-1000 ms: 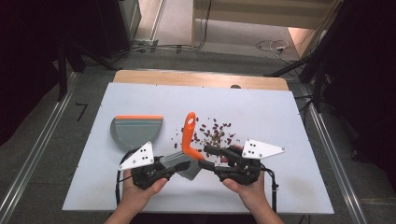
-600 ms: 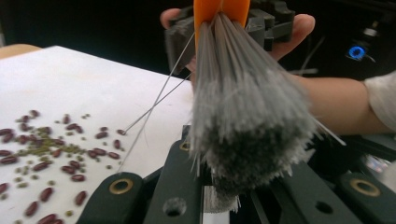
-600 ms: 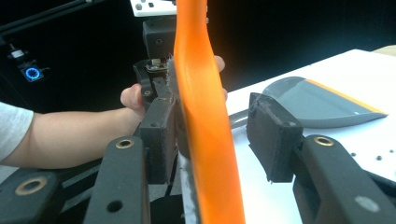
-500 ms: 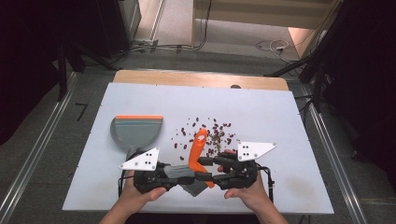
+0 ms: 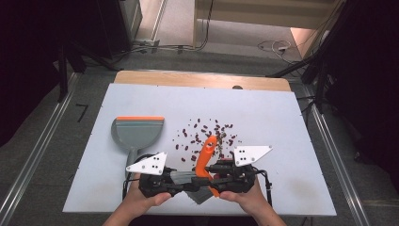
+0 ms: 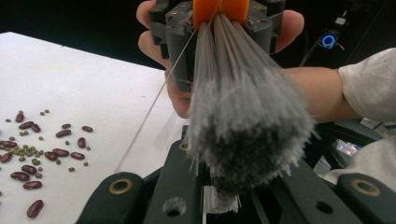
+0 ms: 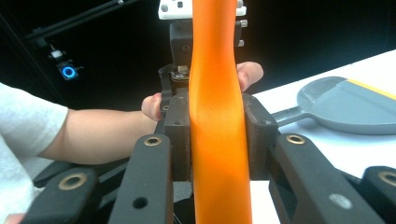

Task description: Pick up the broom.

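Small hand brush (image 5: 205,155) near the front edge of the table (image 5: 291,122), a bit right of the middle, hanging between the two grippers. Orange handle pointing away toward the spilled beans (image 5: 207,134), grey bristles (image 6: 247,121) low at the near end.

Right gripper (image 5: 221,170) clamped on the orange handle (jaws just closing in, pads flat on both sides of it in the right gripper view). Left gripper (image 5: 176,178) pinched shut on the bristle tuft, tips squashed between the jaws in the left gripper view.

Probably very light, moulded plastic, stiff enough not to flex. Looks glossy and a bit waisted though, so likely to twist or slide in a loose grip. Best spot: the narrow part of the handle (image 7: 217,126), right where the pads sit now. Bristles soft and springy, no good for steering, prone to bending and slipping out. Dustpan (image 5: 137,133) lying flat toward the left edge, well apart from the beans.
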`<state>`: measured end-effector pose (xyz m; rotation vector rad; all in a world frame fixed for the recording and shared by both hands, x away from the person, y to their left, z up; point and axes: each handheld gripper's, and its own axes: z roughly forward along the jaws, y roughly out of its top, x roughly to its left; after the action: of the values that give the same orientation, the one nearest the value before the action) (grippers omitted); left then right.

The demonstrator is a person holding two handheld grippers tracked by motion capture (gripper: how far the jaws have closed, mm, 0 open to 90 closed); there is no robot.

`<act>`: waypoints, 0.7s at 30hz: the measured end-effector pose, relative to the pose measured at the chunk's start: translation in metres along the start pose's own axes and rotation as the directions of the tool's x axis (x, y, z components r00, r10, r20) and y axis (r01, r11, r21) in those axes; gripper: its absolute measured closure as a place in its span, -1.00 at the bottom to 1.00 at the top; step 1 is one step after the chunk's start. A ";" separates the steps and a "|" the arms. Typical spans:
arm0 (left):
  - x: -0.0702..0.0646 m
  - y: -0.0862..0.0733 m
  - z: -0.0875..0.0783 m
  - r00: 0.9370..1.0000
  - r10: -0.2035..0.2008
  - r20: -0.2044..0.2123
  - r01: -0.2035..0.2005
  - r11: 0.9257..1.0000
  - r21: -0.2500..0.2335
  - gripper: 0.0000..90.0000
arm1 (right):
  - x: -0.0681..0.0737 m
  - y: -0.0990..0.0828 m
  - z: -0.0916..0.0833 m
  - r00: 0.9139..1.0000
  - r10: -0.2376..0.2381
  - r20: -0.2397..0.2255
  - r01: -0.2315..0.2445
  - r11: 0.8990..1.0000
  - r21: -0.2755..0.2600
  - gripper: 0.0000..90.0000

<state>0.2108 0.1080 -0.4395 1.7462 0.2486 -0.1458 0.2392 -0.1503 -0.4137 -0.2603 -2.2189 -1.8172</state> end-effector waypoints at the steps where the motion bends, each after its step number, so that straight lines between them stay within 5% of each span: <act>1: 0.000 0.000 0.000 1.000 -0.001 0.002 0.001 1.000 -0.002 0.90 | 0.000 0.000 0.000 1.000 0.004 -0.004 -0.004 1.000 0.001 0.51; 12: 0.003 -0.002 0.000 0.999 -0.029 0.031 0.030 0.999 -0.019 0.78 | 0.002 0.000 -0.001 0.999 0.028 0.016 -0.028 1.000 -0.014 0.53; 21: 0.001 0.001 -0.005 1.000 -0.006 -0.009 0.006 1.000 -0.026 0.89 | 0.001 -0.001 -0.002 0.999 0.026 0.028 -0.024 0.999 -0.045 0.33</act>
<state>0.2113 0.1131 -0.4381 1.7211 0.2614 -0.1388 0.2383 -0.1521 -0.4144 -0.3234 -2.1864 -1.8628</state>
